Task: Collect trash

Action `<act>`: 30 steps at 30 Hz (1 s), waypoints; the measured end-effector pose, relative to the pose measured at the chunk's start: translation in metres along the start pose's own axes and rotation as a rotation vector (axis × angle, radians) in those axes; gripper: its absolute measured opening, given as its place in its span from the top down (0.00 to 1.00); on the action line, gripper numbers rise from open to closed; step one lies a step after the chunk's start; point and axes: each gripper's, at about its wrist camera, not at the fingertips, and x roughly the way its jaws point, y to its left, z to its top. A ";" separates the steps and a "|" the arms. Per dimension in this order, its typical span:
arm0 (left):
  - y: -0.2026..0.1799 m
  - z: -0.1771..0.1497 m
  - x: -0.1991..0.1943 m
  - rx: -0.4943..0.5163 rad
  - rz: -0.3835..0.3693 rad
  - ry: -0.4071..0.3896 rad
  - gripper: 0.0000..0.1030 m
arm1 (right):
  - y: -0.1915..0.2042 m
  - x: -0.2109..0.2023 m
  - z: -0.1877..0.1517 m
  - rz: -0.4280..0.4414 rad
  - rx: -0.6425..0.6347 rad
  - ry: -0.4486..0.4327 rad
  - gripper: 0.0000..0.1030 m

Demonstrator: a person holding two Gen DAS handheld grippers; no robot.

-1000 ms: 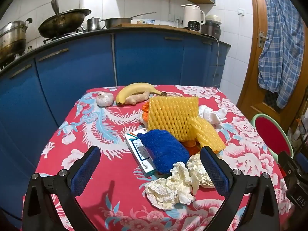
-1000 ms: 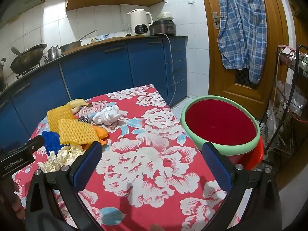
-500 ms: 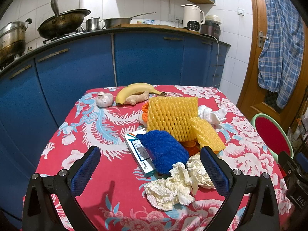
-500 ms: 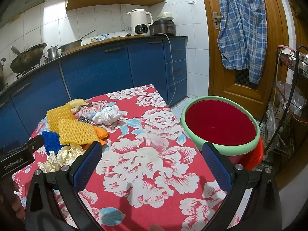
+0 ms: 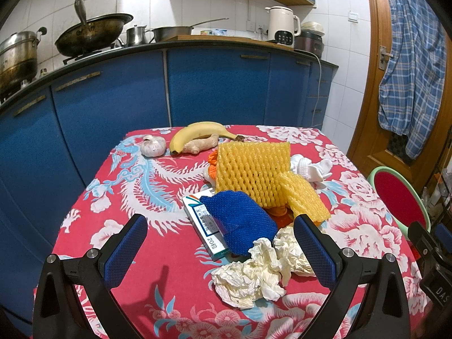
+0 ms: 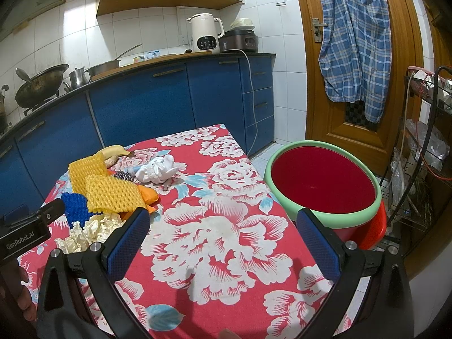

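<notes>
The table has a red cloth with big flowers on it, and the trash lies in a heap near its middle. The left gripper is wide open and holds nothing. It hangs over the near edge of the table, and the paper wads lie between its two blue pads, close to the right one. Just behind the wads is a blue net, and it lies on top of a small box. Behind the blue net are two yellow nets, the big one leaning up and the small one beside it. Orange peel peeks out from under them. A white cloth lies just past the yellow nets, toward the door side. At the far end of the table sit a banana, a piece of ginger touching it, and a garlic bulb beside them.

The right gripper is wide open too, with nothing in it. It hangs over a bare part of the table, well apart from the heap. A red bin with a green rim stands on the floor just beside the table, on the door side.
</notes>
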 end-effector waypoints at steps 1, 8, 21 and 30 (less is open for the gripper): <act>0.000 0.000 0.000 0.001 0.000 0.000 0.00 | 0.000 0.000 0.000 0.000 -0.001 0.001 0.01; 0.000 0.000 0.000 0.001 0.000 0.000 0.00 | 0.000 0.001 -0.001 0.001 -0.001 0.001 0.01; 0.000 0.000 0.001 0.001 0.000 -0.001 0.00 | 0.000 0.001 -0.002 0.000 0.000 0.001 0.01; 0.000 0.000 0.001 0.001 0.000 0.000 0.00 | -0.001 0.001 -0.002 0.000 0.000 0.002 0.01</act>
